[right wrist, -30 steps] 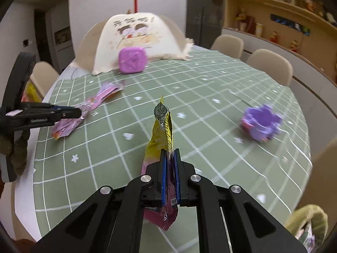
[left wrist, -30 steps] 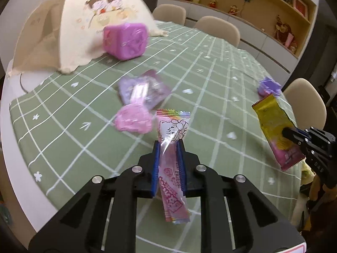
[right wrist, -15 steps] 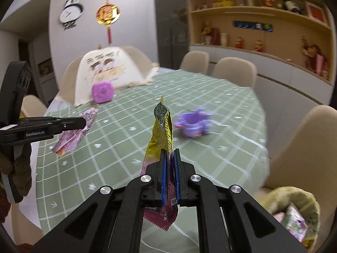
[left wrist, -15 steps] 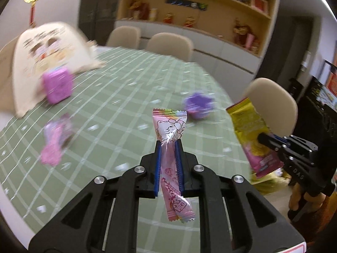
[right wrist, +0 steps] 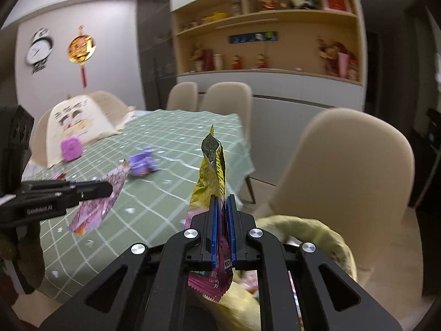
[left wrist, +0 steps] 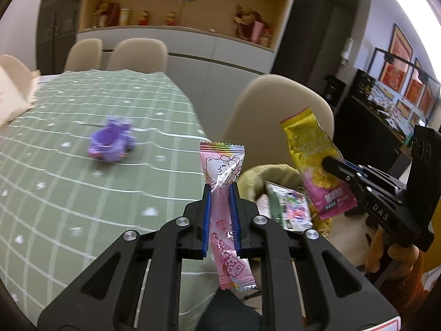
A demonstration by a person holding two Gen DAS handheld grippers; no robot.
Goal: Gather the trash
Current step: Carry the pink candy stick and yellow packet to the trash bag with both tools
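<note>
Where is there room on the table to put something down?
The green tablecloth is bare between the purple toy and the near edge, and behind the toy toward the chairs. It is more crowded by the food cover and purple box.

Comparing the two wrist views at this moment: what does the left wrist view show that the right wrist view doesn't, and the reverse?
Left wrist only: framed red pictures on the right-hand wall.

Right wrist only: the wall clock, the red-gold hanging ornament, the pink box.

Both: the left gripper shut on the pink wrapper, the right gripper shut on the yellow wrapper, the purple toy, the green tablecloth, the yellow-green bag.
</note>
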